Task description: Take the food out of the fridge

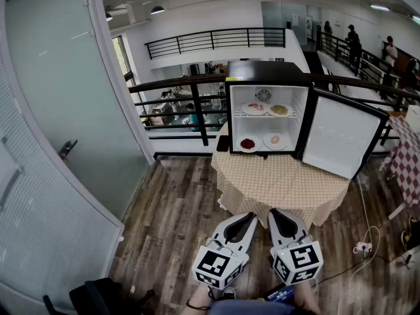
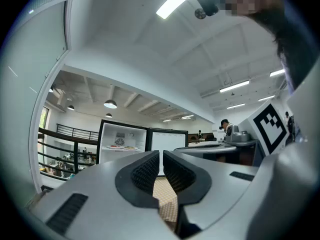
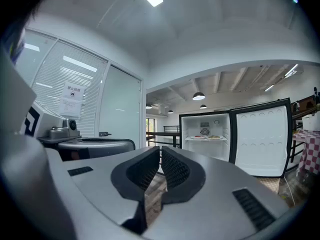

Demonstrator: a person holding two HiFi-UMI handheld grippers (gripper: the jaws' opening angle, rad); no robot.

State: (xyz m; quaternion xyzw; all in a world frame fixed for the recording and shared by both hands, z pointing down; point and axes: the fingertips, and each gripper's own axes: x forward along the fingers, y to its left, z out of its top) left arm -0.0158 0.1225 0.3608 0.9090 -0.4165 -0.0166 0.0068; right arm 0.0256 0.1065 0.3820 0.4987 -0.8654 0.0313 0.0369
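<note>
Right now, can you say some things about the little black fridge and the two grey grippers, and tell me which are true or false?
The small black fridge has its door open. True.
Four white plates of food sit inside it. True.
The fridge stands on the wooden floor. False: it stands on the round table with a beige checked cloth.
The grey left gripper holds a plate. False: its jaws are shut on nothing.
The grey right gripper is open wide. False: it is shut and empty.
</note>
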